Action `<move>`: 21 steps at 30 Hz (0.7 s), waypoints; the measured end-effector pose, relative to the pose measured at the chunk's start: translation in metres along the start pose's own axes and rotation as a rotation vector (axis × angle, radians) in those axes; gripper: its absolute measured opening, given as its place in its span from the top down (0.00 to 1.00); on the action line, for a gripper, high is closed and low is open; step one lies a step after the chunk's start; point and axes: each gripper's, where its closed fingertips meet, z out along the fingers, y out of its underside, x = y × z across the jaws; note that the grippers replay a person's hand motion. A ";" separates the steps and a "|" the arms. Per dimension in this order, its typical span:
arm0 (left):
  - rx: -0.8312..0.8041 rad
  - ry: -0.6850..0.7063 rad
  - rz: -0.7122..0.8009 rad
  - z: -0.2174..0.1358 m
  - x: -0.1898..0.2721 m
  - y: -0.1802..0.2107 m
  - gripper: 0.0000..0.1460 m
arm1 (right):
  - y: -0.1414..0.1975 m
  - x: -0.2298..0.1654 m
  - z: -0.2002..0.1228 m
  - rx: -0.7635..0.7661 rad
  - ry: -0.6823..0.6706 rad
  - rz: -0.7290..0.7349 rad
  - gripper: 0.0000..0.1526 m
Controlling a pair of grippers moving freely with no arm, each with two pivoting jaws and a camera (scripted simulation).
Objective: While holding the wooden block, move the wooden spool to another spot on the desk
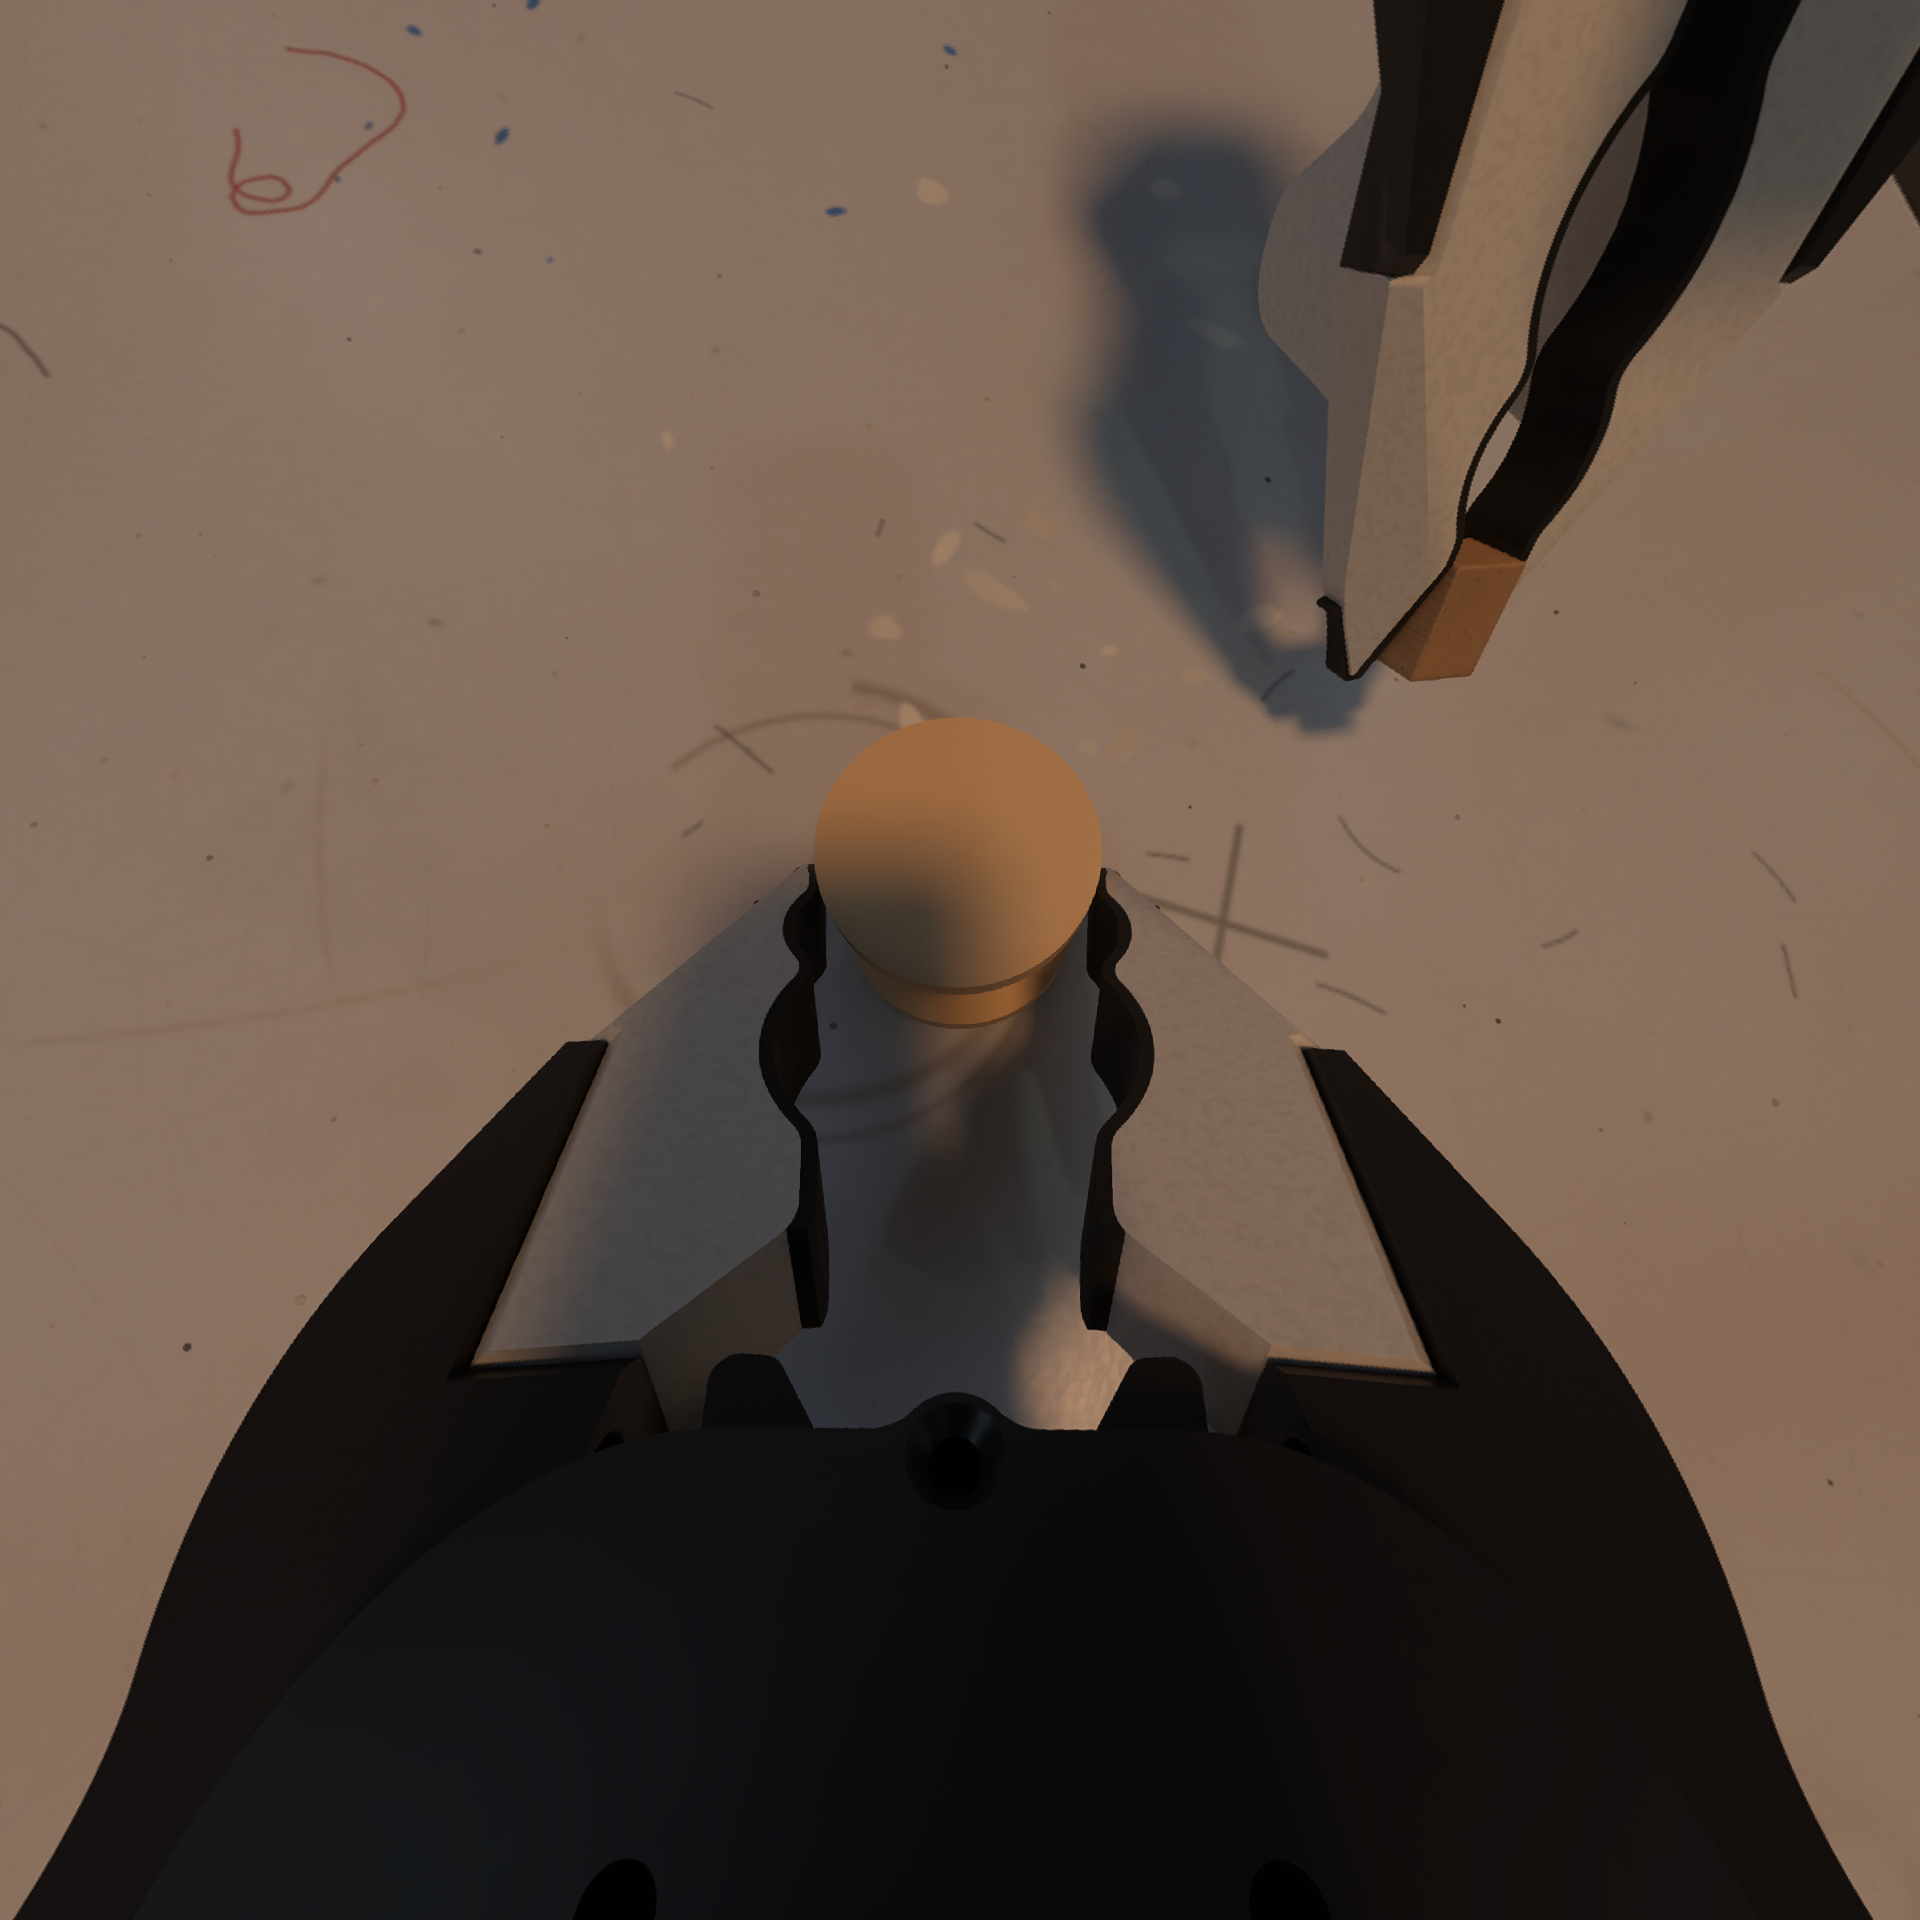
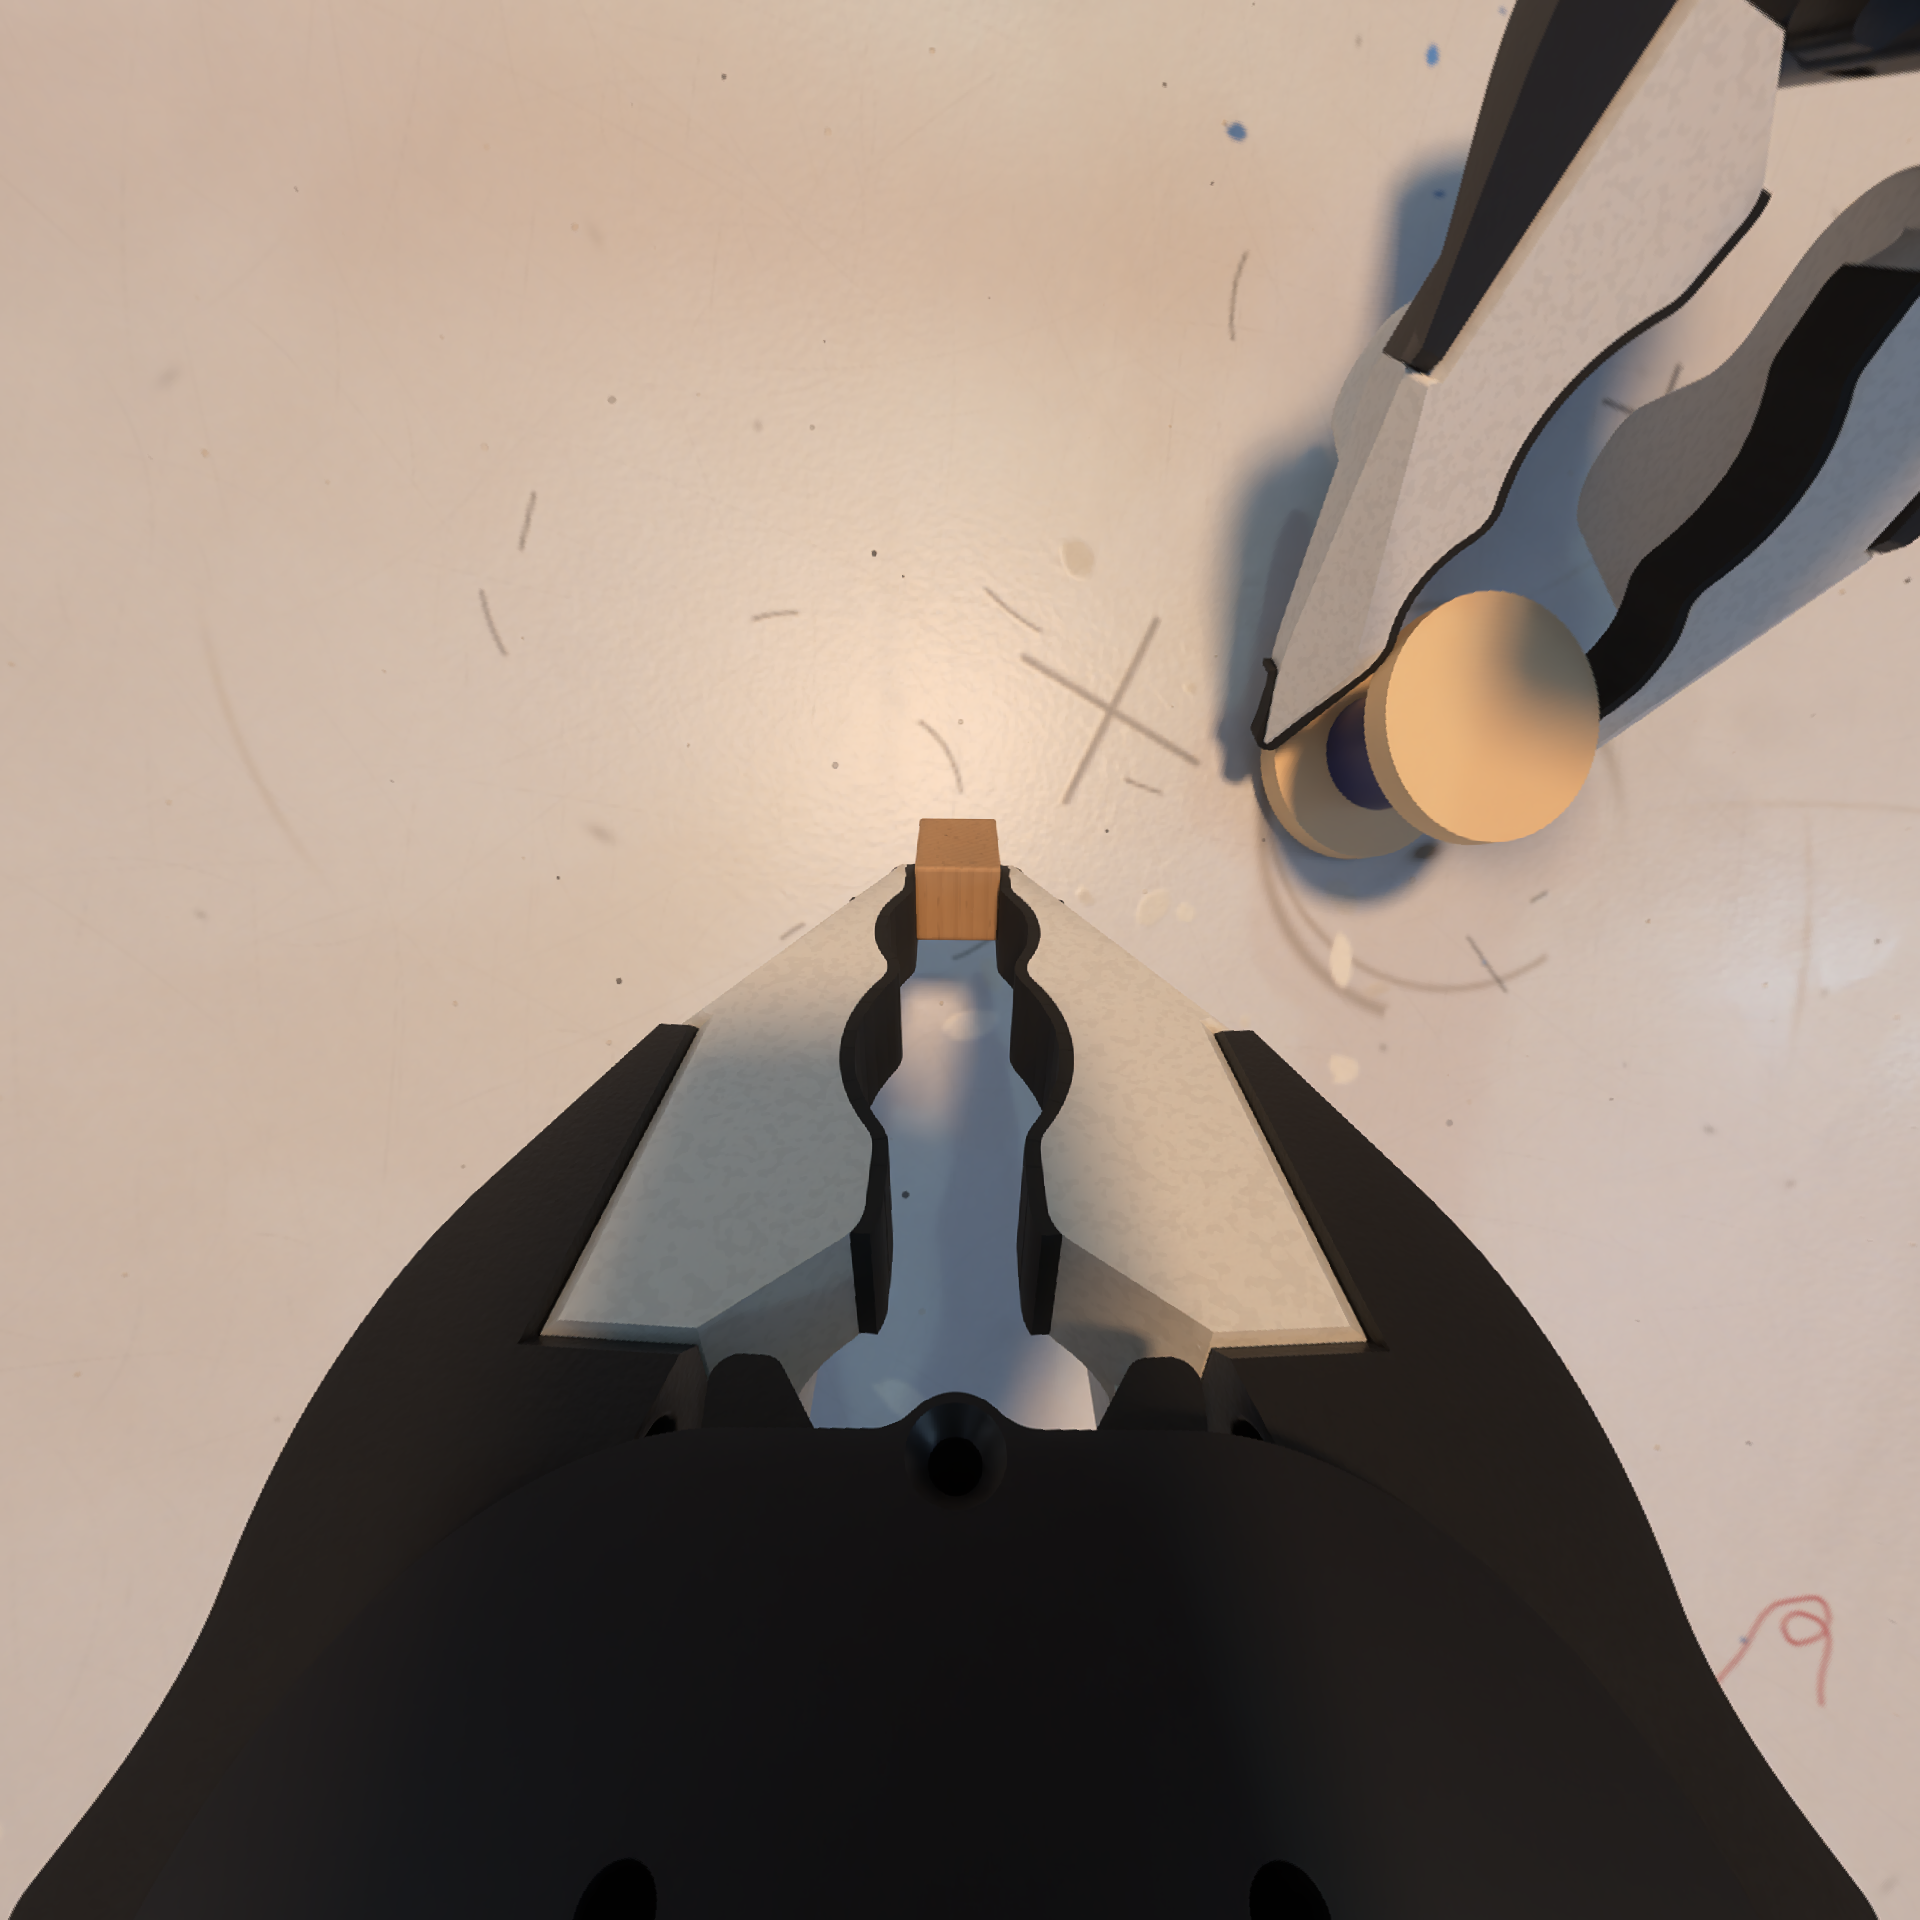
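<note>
While the right hand-held gripper (image 2: 957, 883) pinches the block (image 2: 957, 878), left goes for the spool (image 1: 957, 868).
Left hand-held gripper (image 1: 957, 914) closed around the spool, axis upright on the desk (image 1: 520, 520), right of the block.

Hidden and cropped parts

Your left fingers (image 1: 800, 935) cover the wooden spool's (image 1: 956, 862) waist, the right gripper (image 1: 1403, 644) masks most of the wooden block (image 1: 1449, 623), and the upper-right frame edge crops it.
</note>
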 end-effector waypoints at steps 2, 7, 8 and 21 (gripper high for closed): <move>0.004 0.000 0.004 0.000 0.001 -0.001 0.65 | 0.001 0.000 0.001 -0.011 0.028 -0.030 0.91; 0.012 -0.004 0.011 0.000 0.001 -0.002 0.65 | 0.002 0.003 0.003 -0.037 0.126 -0.119 0.91; 0.011 -0.004 0.013 0.000 0.001 -0.002 0.65 | 0.002 0.005 0.003 -0.042 0.153 -0.134 0.91; 0.031 -0.002 0.033 0.000 0.000 -0.006 0.65 | 0.004 0.007 -0.002 -0.032 0.217 -0.187 0.91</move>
